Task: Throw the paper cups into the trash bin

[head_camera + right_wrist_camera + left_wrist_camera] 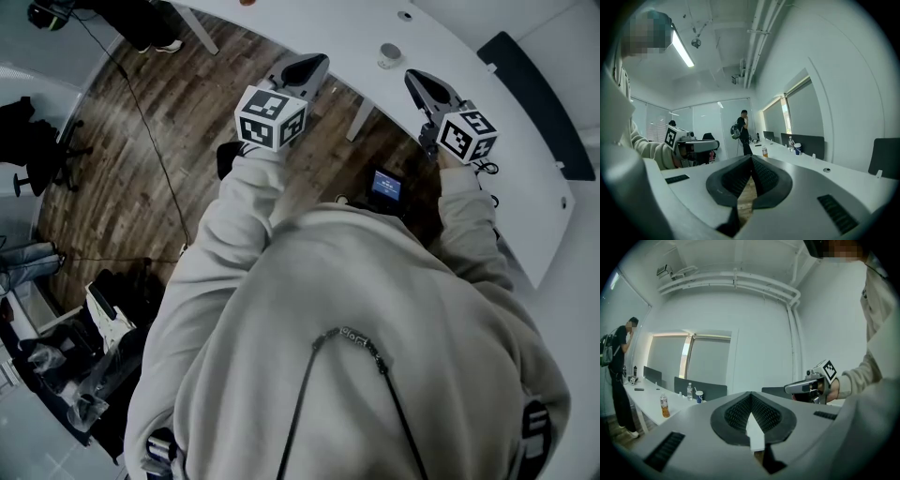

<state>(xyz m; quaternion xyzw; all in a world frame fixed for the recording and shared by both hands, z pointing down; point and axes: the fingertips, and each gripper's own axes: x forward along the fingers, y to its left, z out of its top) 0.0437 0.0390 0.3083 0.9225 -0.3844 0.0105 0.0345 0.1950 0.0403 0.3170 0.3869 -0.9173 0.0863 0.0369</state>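
Note:
A paper cup (699, 396) with a blue band stands far off on a long white table, beside a clear bottle (689, 391); the right gripper view shows the same cup (798, 148). In the head view a small round cup-like thing (390, 53) sits on the white table ahead of me. My left gripper (317, 61) and right gripper (413, 77) are both held up in the air in front of my chest. Each is shut with nothing between its jaws. No trash bin shows in any view.
The curved white table (487, 122) runs from ahead round to my right, over a wooden floor (141, 159). An orange drink bottle (664, 405) stands on the table. A person with a backpack (742, 131) stands by its far end. Cables and bags lie on the left (84, 366).

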